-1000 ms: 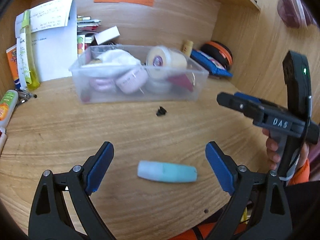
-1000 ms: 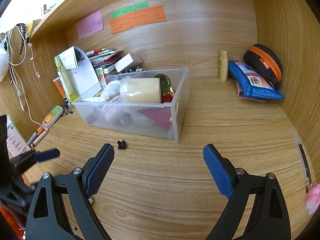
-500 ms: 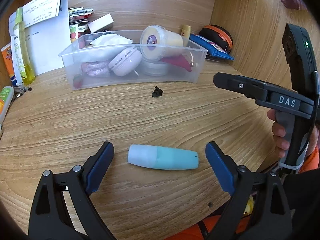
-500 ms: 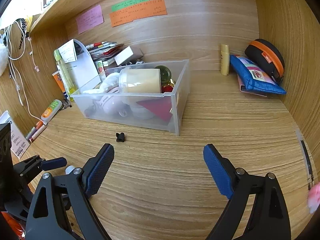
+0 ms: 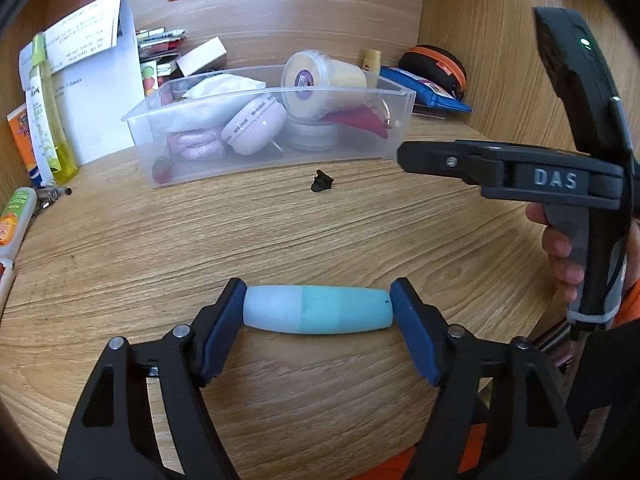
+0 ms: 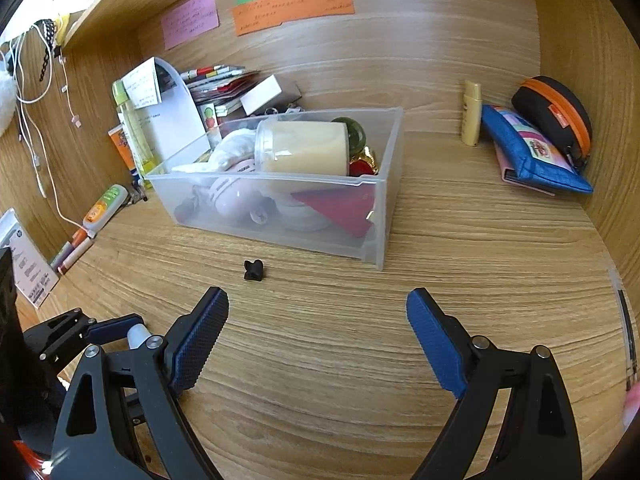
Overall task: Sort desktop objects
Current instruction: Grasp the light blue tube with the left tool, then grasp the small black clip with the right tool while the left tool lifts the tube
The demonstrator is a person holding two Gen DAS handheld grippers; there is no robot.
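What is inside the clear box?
The clear box holds a yellowish jar, white cloth, a pink round case, something red. Whatever lies underneath is covered.

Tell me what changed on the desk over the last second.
The left hand-held gripper closed in from wide open, its fingers now pressing both ends of the blue-green tube, which still lies on the desk. The right hand-held gripper stayed open and empty. The clear bin and the small black clip did not move.
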